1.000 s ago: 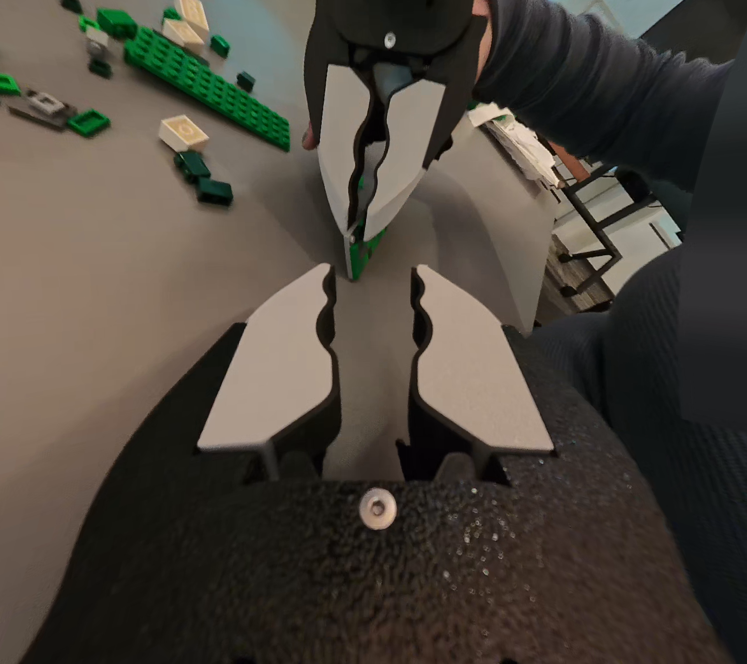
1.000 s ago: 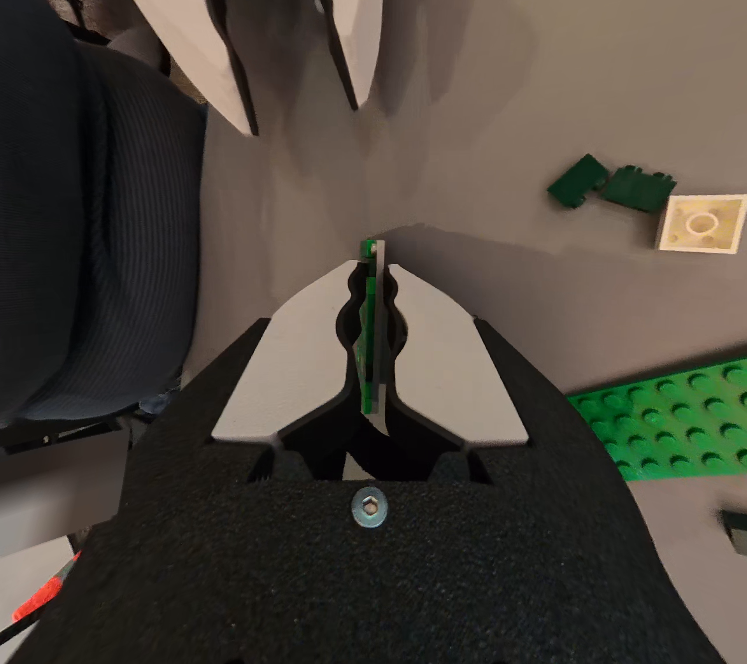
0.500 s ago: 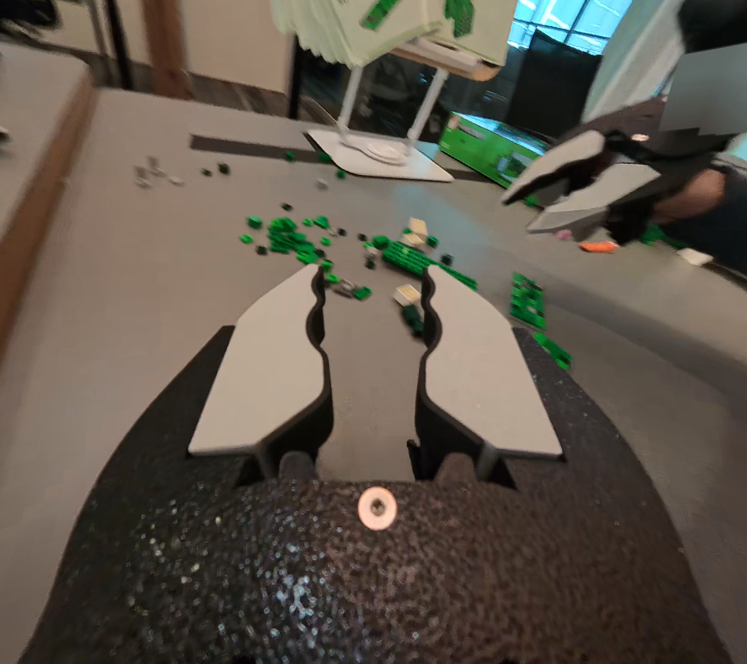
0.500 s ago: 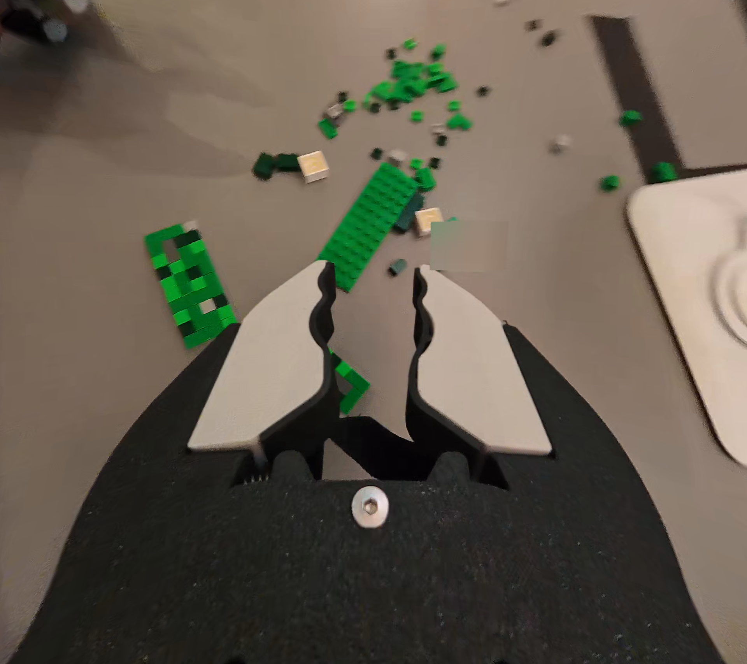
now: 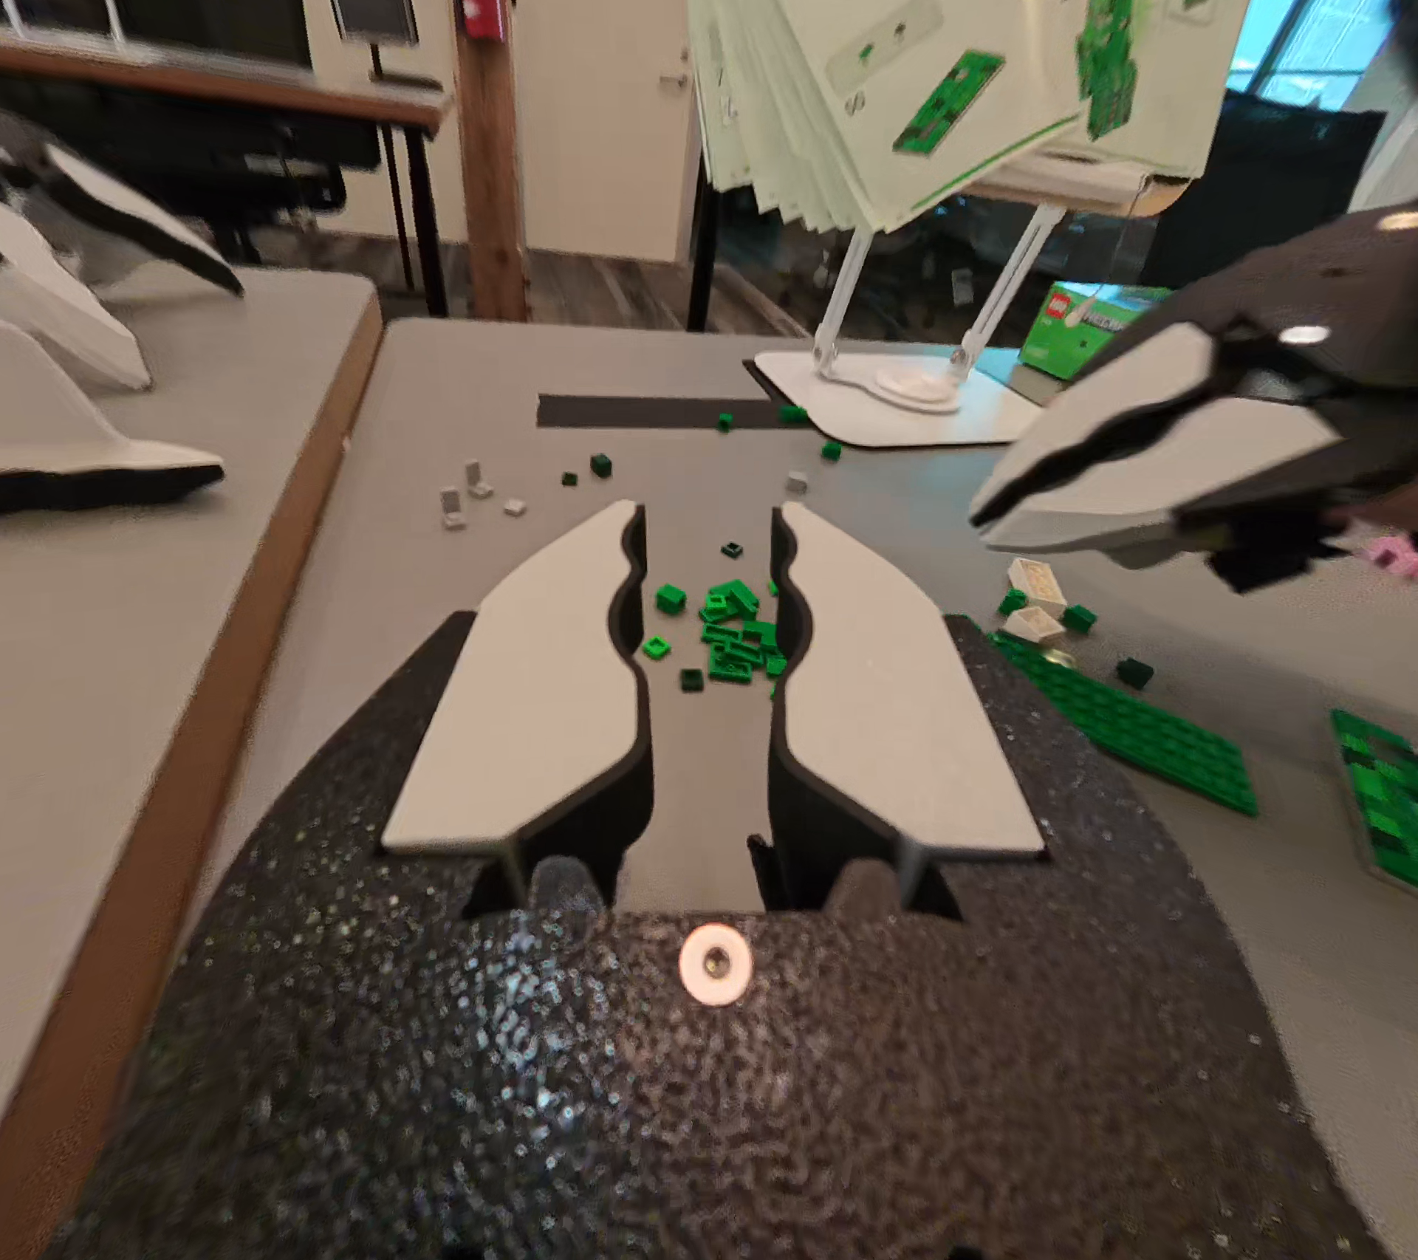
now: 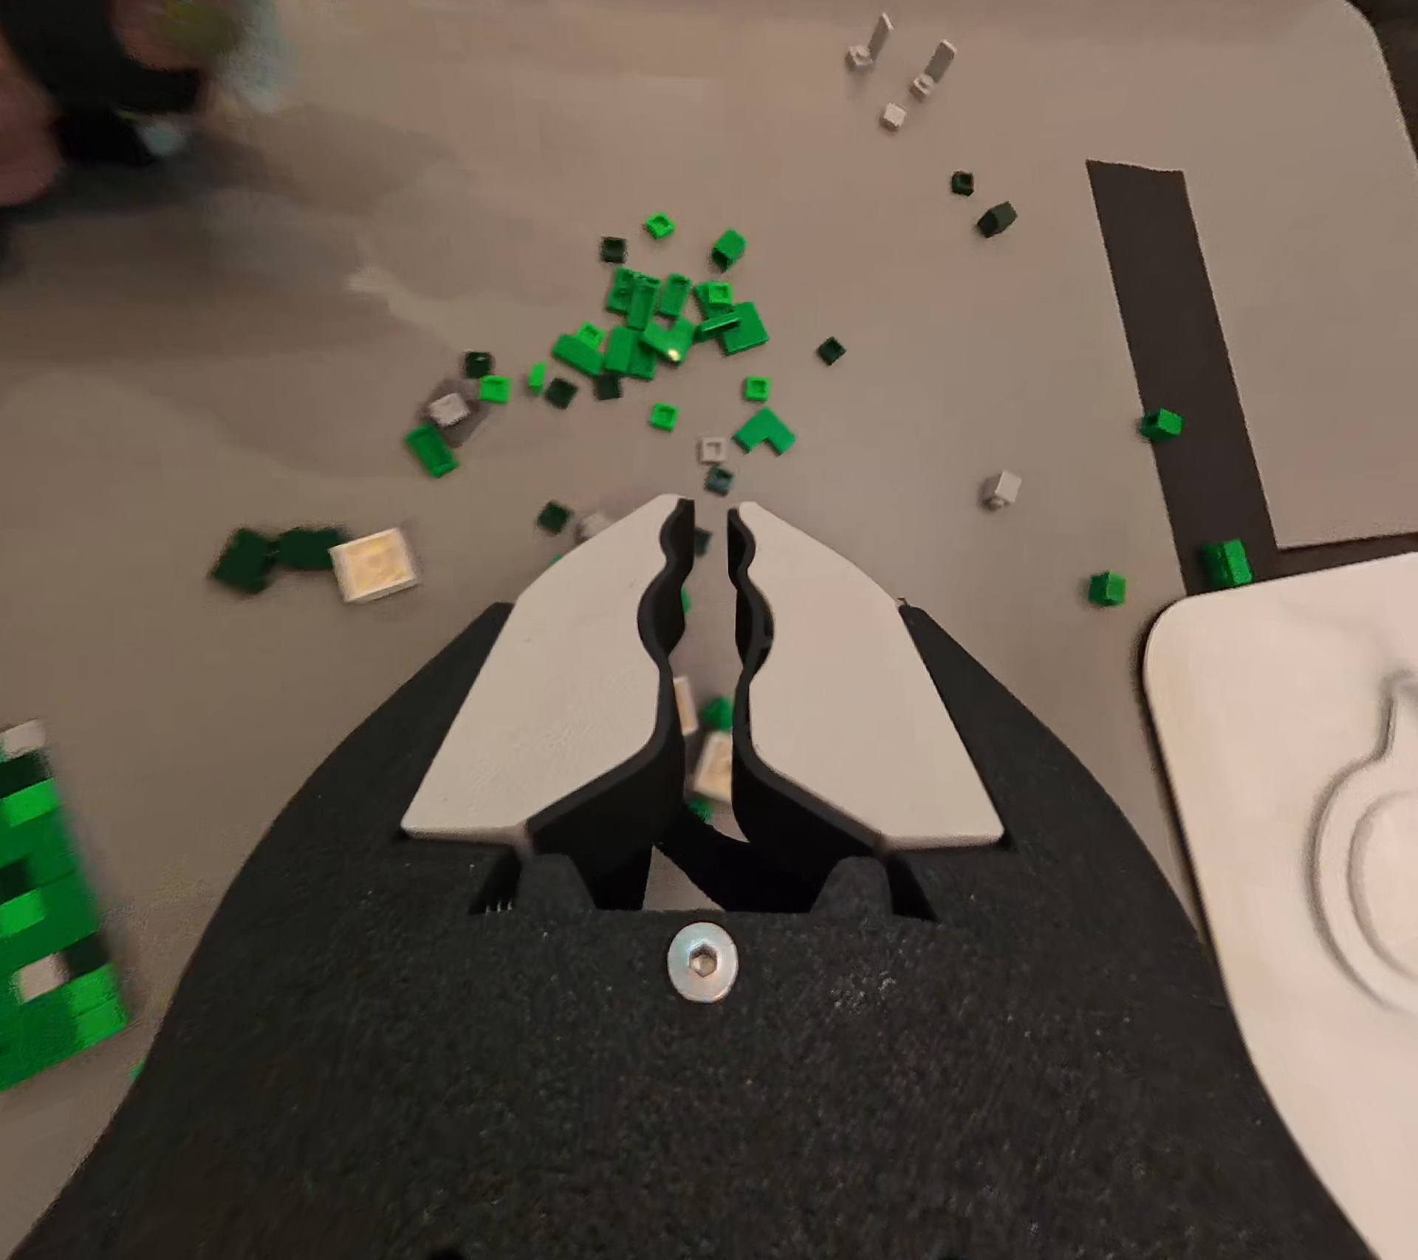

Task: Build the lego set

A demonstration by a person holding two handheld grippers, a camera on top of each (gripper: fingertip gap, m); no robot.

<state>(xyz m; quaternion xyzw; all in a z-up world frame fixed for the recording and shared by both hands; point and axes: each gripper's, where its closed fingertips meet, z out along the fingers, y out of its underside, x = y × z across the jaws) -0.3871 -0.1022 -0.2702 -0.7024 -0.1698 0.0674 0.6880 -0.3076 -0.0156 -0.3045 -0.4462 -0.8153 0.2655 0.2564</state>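
Above the grey worktop (image 5: 476,379) we see the left gripper (image 5: 707,517) hovering with its jaws moderately apart and holding nothing, a heap of small bright-green plastic tiles (image 5: 733,632) visible on the surface beyond them. Farther right, the right gripper (image 6: 710,511) hangs with jaws narrowed to a slim gap, likewise bare, near a long green studded baseplate (image 5: 1136,732), white sloped bricks (image 5: 1036,590) and a white stand base (image 5: 905,410).
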